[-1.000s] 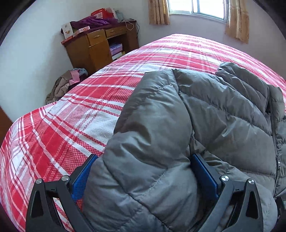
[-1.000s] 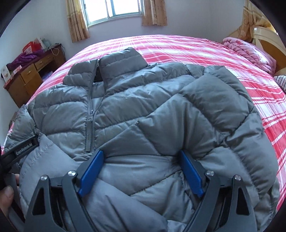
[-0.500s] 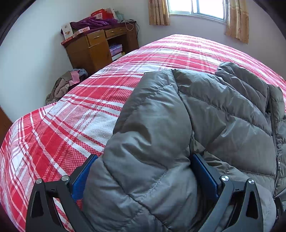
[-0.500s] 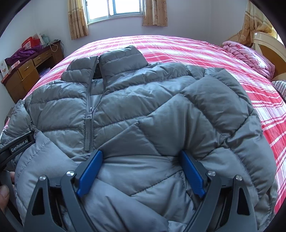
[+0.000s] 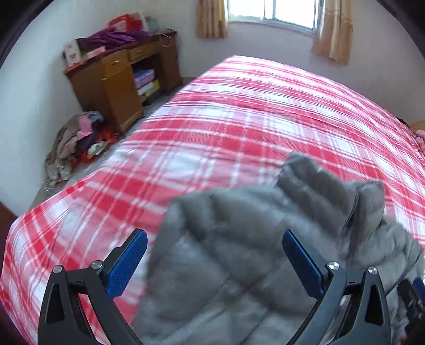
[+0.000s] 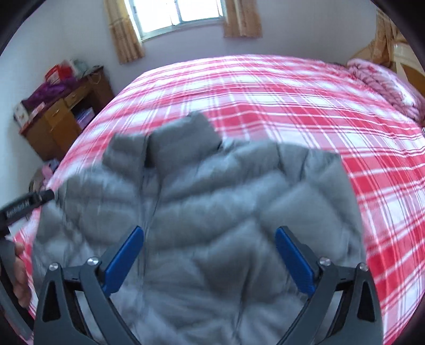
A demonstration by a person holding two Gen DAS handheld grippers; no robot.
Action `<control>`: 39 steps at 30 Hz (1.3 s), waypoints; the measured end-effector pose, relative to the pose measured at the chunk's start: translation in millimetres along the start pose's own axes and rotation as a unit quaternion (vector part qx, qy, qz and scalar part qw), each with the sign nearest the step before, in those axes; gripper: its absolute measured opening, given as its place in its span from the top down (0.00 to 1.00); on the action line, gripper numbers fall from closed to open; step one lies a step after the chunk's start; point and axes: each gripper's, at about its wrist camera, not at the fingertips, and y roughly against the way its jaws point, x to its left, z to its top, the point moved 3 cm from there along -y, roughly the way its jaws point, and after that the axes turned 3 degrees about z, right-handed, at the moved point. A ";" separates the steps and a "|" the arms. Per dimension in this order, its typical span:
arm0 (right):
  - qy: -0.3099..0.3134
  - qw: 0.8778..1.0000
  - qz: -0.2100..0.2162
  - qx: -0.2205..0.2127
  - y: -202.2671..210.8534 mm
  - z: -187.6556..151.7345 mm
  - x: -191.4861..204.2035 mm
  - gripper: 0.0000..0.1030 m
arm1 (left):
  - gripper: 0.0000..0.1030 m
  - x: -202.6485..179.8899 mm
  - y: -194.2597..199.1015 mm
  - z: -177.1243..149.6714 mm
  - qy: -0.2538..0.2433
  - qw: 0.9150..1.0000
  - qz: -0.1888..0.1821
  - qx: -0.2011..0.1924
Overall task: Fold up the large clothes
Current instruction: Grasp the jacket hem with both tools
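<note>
- Left wrist view is showing the left gripper (image 5: pixel 213 261) with its blue fingers (image 5: pixel 127 264) spread wide, released, hovering above the grey puffer jacket (image 5: pixel 239 254); nothing is pinched between them.
- Right wrist view is showing the right gripper (image 6: pixel 209 258) likewise spread apart and released, its blue pads (image 6: pixel 293 258) hanging over the jacket's (image 6: pixel 202 212) quilted front without clasping it.
- The jacket is lying front-up on the red plaid bedspread (image 6: pixel 265 93), near the bed's close edge, with its collar (image 6: pixel 183 142) pointing toward the window (image 6: pixel 178 13) and its zipper line running down the middle.
- Both views are blurring the jacket, so its finer folds are hard to tell.
- Beyond the jacket's collar, the bedspread (image 5: pixel 239 119) is stretching on toward the window wall.
- To the jacket's left in the right wrist view, the other gripper's dark body (image 6: pixel 24 205) is reaching in beside the sleeve, with a bit of the person's hand (image 6: pixel 21 276) gripping its handle.
- Further to the jacket's left, a wooden desk (image 5: pixel 117 82) is standing against the wall, with a heap of clothes (image 5: pixel 77 140) sitting on the floor beside it.
- A pink blanket (image 6: pixel 385 85) is lying on the bed, off beyond the jacket's right shoulder.
</note>
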 end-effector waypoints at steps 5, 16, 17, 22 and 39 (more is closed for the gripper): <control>-0.009 1.000 0.010 -0.004 -22.0 61.5 -6.9 0.00 | 0.01 -35.9 -23.6 51.6 0.002 1.000 -0.025 0.015; -0.048 0.998 0.017 0.031 -103.5 133.0 -13.2 0.00 | 0.01 -87.5 -105.4 87.5 -0.015 0.998 -0.038 0.047; -0.047 0.998 0.014 0.033 -109.7 133.4 -14.7 0.00 | 0.01 -87.8 -107.7 85.8 -0.016 0.998 -0.046 0.046; -0.033 0.997 0.035 0.061 -131.6 126.1 -14.4 0.04 | 0.25 -89.7 -95.0 77.9 -0.031 0.993 -0.106 0.038; 0.120 0.991 0.050 0.039 -26.2 72.6 -15.6 0.92 | 0.97 -36.1 15.5 -3.4 -0.105 0.983 -0.135 -0.065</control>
